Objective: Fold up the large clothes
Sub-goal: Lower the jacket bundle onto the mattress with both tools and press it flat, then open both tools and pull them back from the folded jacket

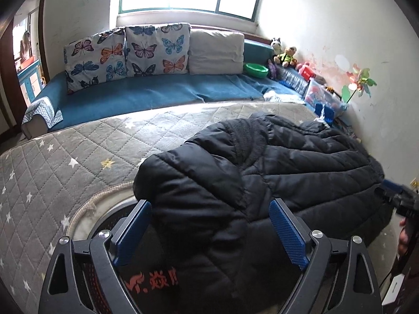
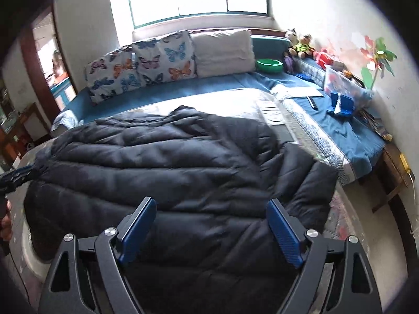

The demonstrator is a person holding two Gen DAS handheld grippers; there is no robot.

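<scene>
A large black puffer jacket [image 1: 262, 167] lies spread on a grey quilted star-pattern mattress [image 1: 78, 151]. It also fills the middle of the right wrist view [image 2: 170, 162]. My left gripper [image 1: 210, 209] is open, its blue fingers either side of a bunched sleeve or edge of the jacket, over its left end. My right gripper [image 2: 210, 209] is open above the jacket's near edge, holding nothing. The right gripper also shows at the right edge of the left wrist view [image 1: 400, 198], and the left gripper at the left edge of the right wrist view [image 2: 15, 175].
A blue sofa [image 1: 146, 96] with butterfly cushions [image 1: 125, 52] and a beige cushion [image 1: 214, 52] runs behind the mattress. A green bowl [image 1: 256, 70], soft toys [image 1: 285, 55], a clear toy box [image 1: 324, 96] and a pinwheel [image 1: 361, 81] line the right wall. A doorway [image 1: 26, 60] is at the left.
</scene>
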